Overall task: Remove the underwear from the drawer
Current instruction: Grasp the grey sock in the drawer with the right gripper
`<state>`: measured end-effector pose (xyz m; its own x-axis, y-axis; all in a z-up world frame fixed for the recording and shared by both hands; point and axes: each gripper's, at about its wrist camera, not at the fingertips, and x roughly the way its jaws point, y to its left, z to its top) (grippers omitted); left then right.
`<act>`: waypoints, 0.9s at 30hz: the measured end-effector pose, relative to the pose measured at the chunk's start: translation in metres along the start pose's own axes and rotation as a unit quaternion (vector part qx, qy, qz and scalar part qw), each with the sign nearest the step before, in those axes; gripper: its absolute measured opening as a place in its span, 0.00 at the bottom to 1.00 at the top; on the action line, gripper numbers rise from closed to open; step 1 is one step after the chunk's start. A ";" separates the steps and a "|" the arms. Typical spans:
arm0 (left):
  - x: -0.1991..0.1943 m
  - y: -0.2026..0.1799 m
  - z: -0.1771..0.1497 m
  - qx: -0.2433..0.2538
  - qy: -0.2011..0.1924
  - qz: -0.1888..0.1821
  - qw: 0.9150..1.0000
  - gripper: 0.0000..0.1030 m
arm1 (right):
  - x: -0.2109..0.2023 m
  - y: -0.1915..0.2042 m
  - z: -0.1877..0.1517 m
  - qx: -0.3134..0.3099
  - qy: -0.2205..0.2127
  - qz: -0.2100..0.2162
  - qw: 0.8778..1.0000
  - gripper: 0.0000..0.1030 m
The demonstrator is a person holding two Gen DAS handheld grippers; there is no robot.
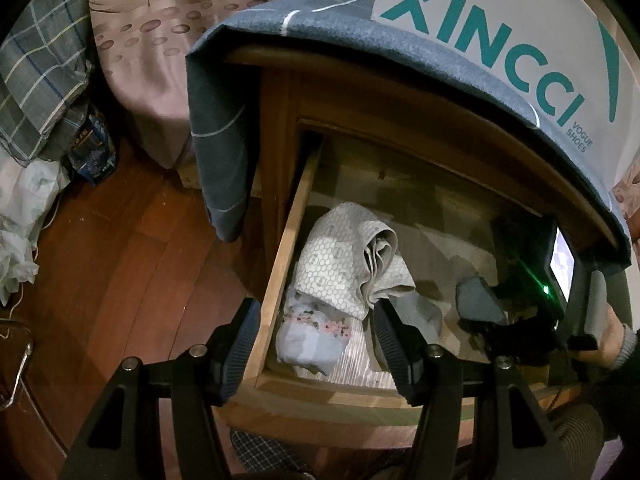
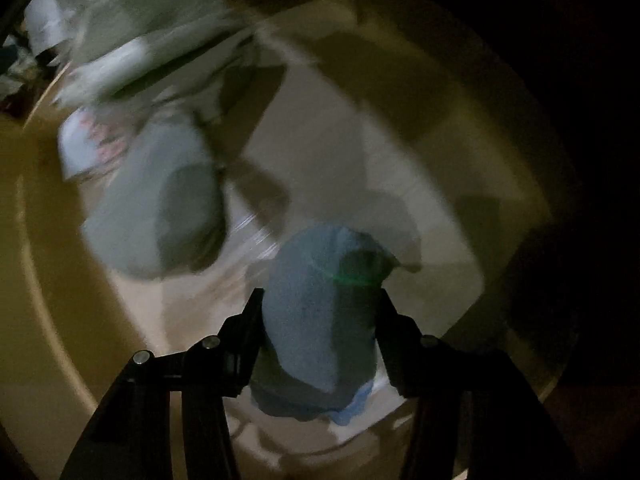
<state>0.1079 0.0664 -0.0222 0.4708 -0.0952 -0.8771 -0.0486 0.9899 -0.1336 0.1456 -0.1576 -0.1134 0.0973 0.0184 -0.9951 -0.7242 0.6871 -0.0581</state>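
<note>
A wooden drawer (image 1: 288,240) stands pulled open. Inside lie a rolled honeycomb-patterned garment (image 1: 348,264), a white floral underwear piece (image 1: 312,336) and a grey piece (image 1: 424,312). My left gripper (image 1: 316,316) hovers open over the drawer's front left corner with nothing between its fingers. In the blurred right wrist view, my right gripper (image 2: 320,312) points down into the drawer, shut on a rolled blue underwear (image 2: 320,304) that fills the gap between its pads. The same blue roll (image 1: 476,298) shows at the drawer's right in the left wrist view.
The nightstand top carries a blue-grey cloth (image 1: 224,152) hanging over its left side and a white shoe box (image 1: 500,32). A bed with a pink leaf-print cover (image 1: 152,60) stands to the left. Wooden floor (image 1: 132,260) with bags lies lower left. A hand (image 1: 608,340) holds the right tool.
</note>
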 end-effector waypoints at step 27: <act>0.053 -0.047 0.023 0.126 0.095 -0.046 0.986 0.64 | -0.080 0.023 -0.011 0.114 0.022 0.041 0.992 0.40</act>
<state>0.1555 0.0171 -0.0519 0.2887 -0.1810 -0.9402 0.2189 0.9684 -0.1192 0.1138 -0.1510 -0.0361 0.0103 0.0523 -0.9986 -0.5545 0.8313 0.0379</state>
